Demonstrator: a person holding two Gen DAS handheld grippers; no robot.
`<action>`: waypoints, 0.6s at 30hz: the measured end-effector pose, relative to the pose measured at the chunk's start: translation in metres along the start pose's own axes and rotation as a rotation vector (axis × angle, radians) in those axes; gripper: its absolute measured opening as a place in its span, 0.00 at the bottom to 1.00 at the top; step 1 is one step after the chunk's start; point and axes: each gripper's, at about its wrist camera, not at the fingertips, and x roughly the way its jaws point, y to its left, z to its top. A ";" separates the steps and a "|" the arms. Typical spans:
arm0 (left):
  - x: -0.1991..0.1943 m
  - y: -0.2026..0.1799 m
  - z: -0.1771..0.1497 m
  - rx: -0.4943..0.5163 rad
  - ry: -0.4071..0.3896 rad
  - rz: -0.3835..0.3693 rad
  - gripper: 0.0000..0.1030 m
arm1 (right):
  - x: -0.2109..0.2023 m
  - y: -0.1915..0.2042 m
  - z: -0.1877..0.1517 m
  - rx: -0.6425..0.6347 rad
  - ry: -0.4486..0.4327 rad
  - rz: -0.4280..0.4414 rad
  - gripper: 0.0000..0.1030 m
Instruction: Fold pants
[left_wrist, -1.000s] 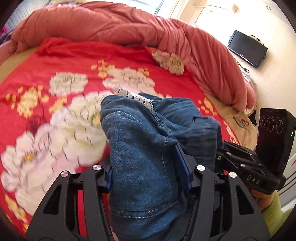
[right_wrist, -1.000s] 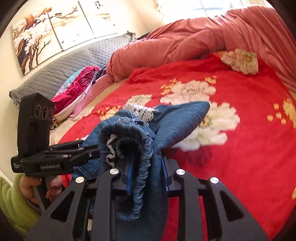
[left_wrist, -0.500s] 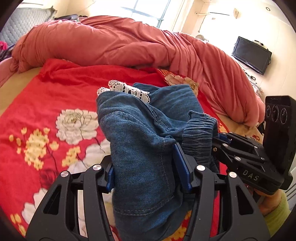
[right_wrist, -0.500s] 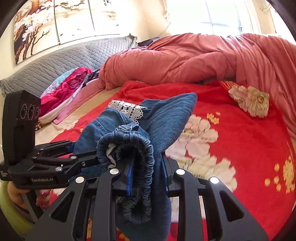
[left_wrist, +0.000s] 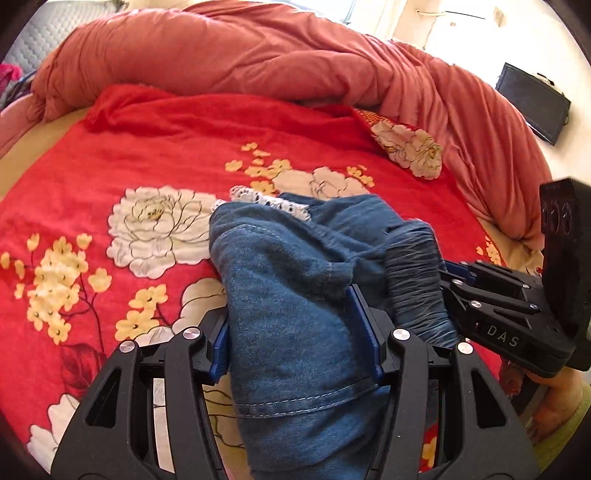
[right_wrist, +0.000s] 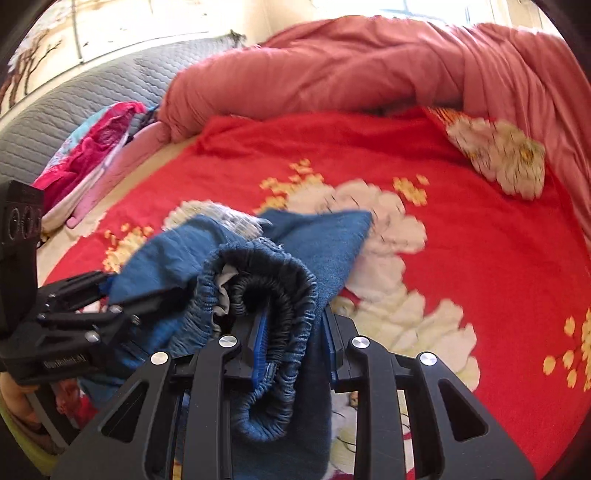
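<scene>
A bed lay under a red floral blanket, with wide flat cloth left bare ahead of both grippers. A bunched coral duvet closed off the blanket's far and right edges, and a grey quilted headboard stood at the left beyond a pile of pink clothes. Blue denim pants, lace trim showing at the far end, were held just above the blanket. The left gripper had its jaws halfway apart and clamped on a thick fold of pant leg. The right gripper pinched the gathered elastic waistband, its narrow-set jaws opening slightly, fabric still between them.
</scene>
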 end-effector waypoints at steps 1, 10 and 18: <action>0.000 0.001 0.000 -0.004 0.001 0.002 0.48 | 0.002 -0.004 -0.002 0.015 0.008 0.002 0.27; 0.002 0.009 -0.005 -0.019 0.026 0.038 0.77 | 0.005 -0.019 -0.010 0.061 0.048 -0.072 0.58; -0.008 0.013 -0.007 -0.006 0.017 0.049 0.85 | -0.002 -0.022 -0.015 0.055 0.037 -0.119 0.62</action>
